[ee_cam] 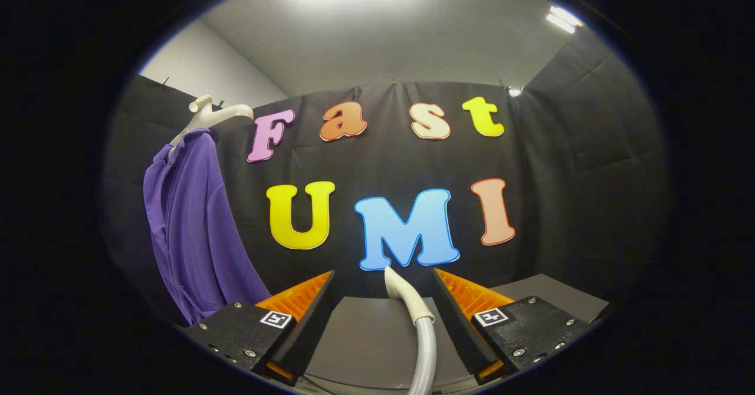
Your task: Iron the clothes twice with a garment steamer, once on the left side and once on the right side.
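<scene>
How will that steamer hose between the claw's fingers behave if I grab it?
The hose looks ribbed and bends, so it will likely flex. Its round handle may slip sideways. The claw is open around it, not touching.

Claw (pixel 383 300) level, pointing forward over the worktop. Fingers spread wide apart, nothing pressed between them. Left and right fingers symmetric, angled outward from base to tip.

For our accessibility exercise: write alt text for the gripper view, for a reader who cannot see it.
The gripper is open, its fingers spread either side of a steamer hose that rises between them over a grey table. Off to the left, beyond the fingers, a purple garment hangs on a pale hanger against the dark booth wall.
</scene>
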Available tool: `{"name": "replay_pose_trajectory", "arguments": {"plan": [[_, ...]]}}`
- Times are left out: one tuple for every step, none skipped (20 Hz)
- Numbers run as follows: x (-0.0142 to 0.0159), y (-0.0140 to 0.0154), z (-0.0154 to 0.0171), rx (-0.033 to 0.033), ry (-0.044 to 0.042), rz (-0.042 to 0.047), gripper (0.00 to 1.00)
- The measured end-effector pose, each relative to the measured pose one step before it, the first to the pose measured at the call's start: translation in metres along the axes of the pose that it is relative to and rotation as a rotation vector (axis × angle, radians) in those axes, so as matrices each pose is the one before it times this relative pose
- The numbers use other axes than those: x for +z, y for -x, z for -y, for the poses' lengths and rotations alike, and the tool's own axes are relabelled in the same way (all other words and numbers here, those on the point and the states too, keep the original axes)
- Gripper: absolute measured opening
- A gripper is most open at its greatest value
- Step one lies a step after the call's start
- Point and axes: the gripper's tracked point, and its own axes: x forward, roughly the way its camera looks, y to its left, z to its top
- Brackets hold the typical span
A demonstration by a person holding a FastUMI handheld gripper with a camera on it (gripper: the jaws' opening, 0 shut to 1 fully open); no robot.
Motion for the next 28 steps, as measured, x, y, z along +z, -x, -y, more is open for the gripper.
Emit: {"name": "replay_pose_trajectory", "arguments": {"plan": [[-0.00234,-0.01418,0.00299,0.0175,-0.01698,-0.01786,0.96],[-0.00094,-0.01328,0.00378,0.01483,-0.01452,-0.01454,0.96],[-0.00261,-0.01365,0.0022,0.0157,-0.0072,-0.01783,0.96],[-0.00356,-0.01317,0.00516,0.00786,-0.00612,-0.02177,0.96],[-0.00535,-0.01304,0.00441,0.00824,-0.01476,-0.02351,0.96],[-0.00213,-0.01138,0.00373,0.00925,-0.02323,-0.02175,0.96],[-0.00408,-0.01136,0.00382,0.00646,-0.0262,-0.02323,0.96],[-0.00321,-0.01065,0.00498,0.0036,-0.0244,-0.02981,0.96],[-0.00399,-0.01021,0.00488,0.008,-0.02434,-0.02712,0.96],[-0.00331,-0.00846,0.00302,0.01331,-0.02462,-0.03169,0.96],[-0.00451,-0.0086,0.00329,0.01133,-0.03027,-0.0266,0.96],[-0.00466,-0.00699,0.00512,0.00175,-0.02797,-0.03269,0.96],[-0.00554,-0.00685,0.00472,0.00314,-0.02637,-0.03625,0.96],[-0.00427,-0.00491,0.00456,0.00095,-0.02767,-0.02759,0.95],[-0.00455,-0.00424,0.00068,0.01387,-0.02571,-0.03418,0.95],[-0.0034,-0.00296,0.00045,0.01732,-0.03497,-0.03113,0.94],[-0.00047,-0.00336,0.00492,-0.0008,-0.03154,-0.02049,0.94],[0.00006,-0.00241,0.00469,-0.00026,-0.0263,-0.01626,0.94],[-0.00118,-0.00044,0.00301,-0.00452,-0.02838,-0.01787,0.94],[-0.00111,-0.00192,0.00445,-0.00282,-0.03252,-0.02273,0.93],[-0.00457,-0.00353,0.00459,-0.00862,-0.03595,-0.02496,0.93],[-0.00357,-0.00289,0.00573,-0.00681,-0.03008,-0.02986,0.93],[-0.00439,-0.00266,0.00345,0.00026,-0.0229,-0.03193,0.93],[-0.00455,-0.00216,0.00296,-0.00289,-0.02072,-0.02606,0.93],[-0.00436,-0.0012,0.00148,0.00298,-0.01133,-0.01816,0.94],[-0.00319,-0.00094,0.00184,0.0029,-0.01119,-0.01778,0.93],[-0.0047,-0.00198,0.00182,0.00205,-0.0103,-0.02149,0.94],[-0.00508,-0.0012,0.00143,0.00836,-0.01013,-0.02828,0.93]]}}
